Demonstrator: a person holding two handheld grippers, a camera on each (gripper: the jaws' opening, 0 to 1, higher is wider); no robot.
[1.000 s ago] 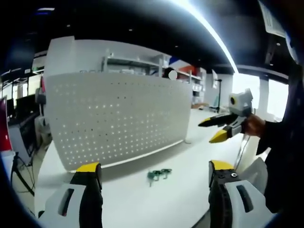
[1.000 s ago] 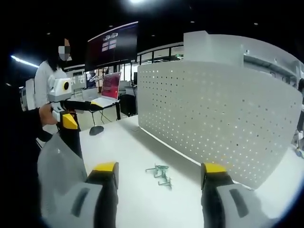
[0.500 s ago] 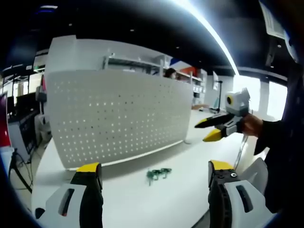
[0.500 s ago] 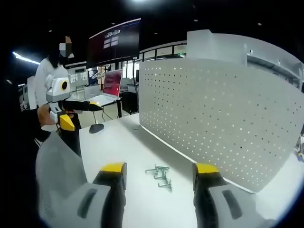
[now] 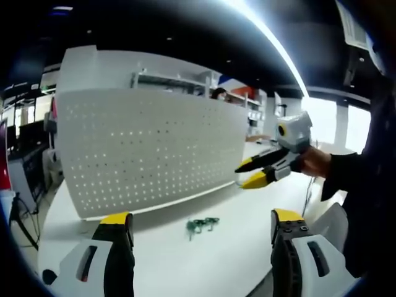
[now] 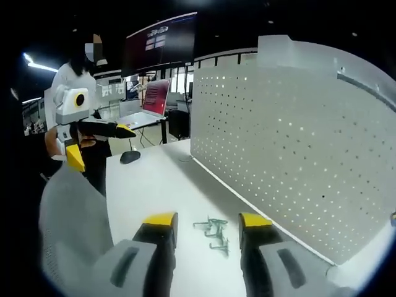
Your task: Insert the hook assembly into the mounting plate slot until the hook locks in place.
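Hook assembly [image 6: 215, 234]: green wire hooks on the white table [image 6: 148, 185], lower centre, between the right gripper [image 6: 207, 223] jaws, untouched. Left gripper [image 5: 198, 221]: wide apart, empty. Perforated mounting plate [image 5: 148, 148] stands upright behind.

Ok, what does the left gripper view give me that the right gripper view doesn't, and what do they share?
Left gripper view: shelving behind the pegboard, a long ceiling light strip, bright windows, and the right gripper reaching in with its jaws apart.

Right gripper view: an open laptop, a big dark wall screen, a mouse, and the left gripper at the side with its jaws wide apart.

Both: the white pegboard, the white table, and the green hooks lying loose on it.
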